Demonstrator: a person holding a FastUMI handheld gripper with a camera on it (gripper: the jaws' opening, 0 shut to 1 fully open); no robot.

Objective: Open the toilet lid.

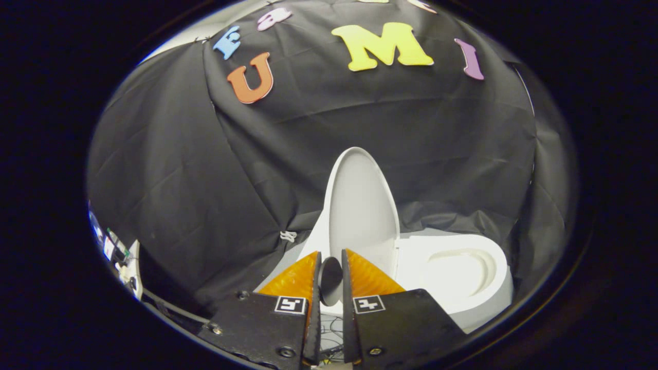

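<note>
Your gripper [331,267] has its jaws almost closed, with only a narrow gap between the fingers. A small dark round part [329,280] sits in this gap; you cannot tell what it is, or whether both fingers press on it or only stand beside it.

Just beyond the fingers is the toilet lid [362,205]. It stands raised, nearly upright, with its pale inner face turned toward the open side, and its lower end is at the hinge close to your fingertips. To the right of the lid the toilet seat [411,257] lies flat and uncovered, so the task looks done or nearly done.

The lid looks like a stiff, smooth plastic shell, probably light but slippery. It should turn easily on its hinge, and it may fall back if it is not past the balance point. If you must move it more, take it at the free rim, far from the hinge, and push gently.

The bowl [465,272] is open, and nothing can be seen in it. Behind all stands the black cloth wall [169,169].
</note>
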